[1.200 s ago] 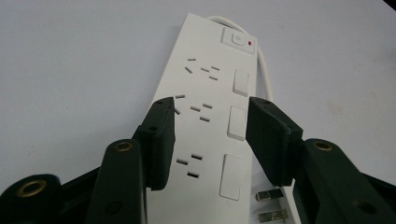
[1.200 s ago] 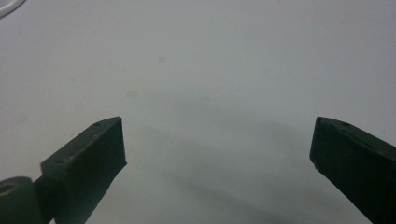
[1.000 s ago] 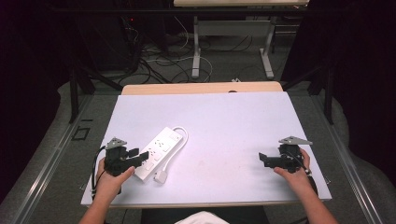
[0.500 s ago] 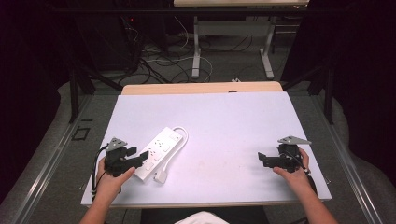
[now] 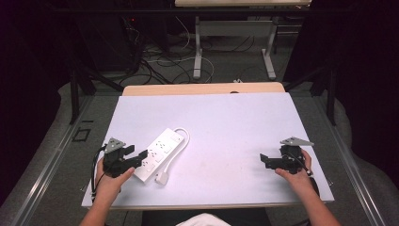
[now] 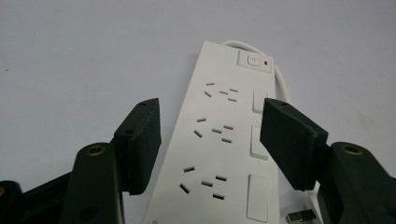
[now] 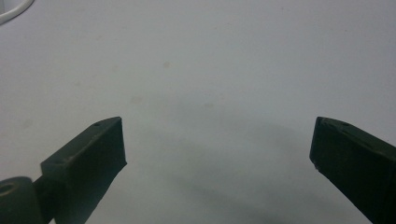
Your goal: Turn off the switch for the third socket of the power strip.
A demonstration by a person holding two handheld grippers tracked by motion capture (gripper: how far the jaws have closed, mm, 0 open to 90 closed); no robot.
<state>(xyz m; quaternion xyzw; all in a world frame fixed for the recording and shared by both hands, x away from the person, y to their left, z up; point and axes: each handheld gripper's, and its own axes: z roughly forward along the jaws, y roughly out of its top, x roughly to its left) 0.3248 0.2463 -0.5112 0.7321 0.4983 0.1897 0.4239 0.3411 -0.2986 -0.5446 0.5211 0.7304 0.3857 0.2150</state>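
The table (image 5: 226,117) carried a white surface, with a strip of bare wood showing along its far edge in the upper middle of the high view. A white power strip (image 5: 159,153) lay flat at lower left of centre of that view, running diagonally. Its white cord (image 5: 183,138) looped round the upper end, and its plug (image 5: 163,179) rested on the table just beside the lower end.

The left gripper (image 5: 137,157), held in the person's left hand (image 5: 109,181) at the lower left of the high view, had its jaws spread. In the left gripper view the left gripper (image 6: 210,135) sat over the lower part of the power strip (image 6: 224,140), one jaw to either side of it; contact could not be confirmed. Three socket groups, a switch and a small red indicator (image 6: 266,63) at the far end were visible.

The right gripper (image 5: 264,159), in the right hand (image 5: 296,174) at the lower right of the high view, stood well apart from the power strip. In the right gripper view the right gripper (image 7: 217,142) was spread wide over bare table, holding nothing.
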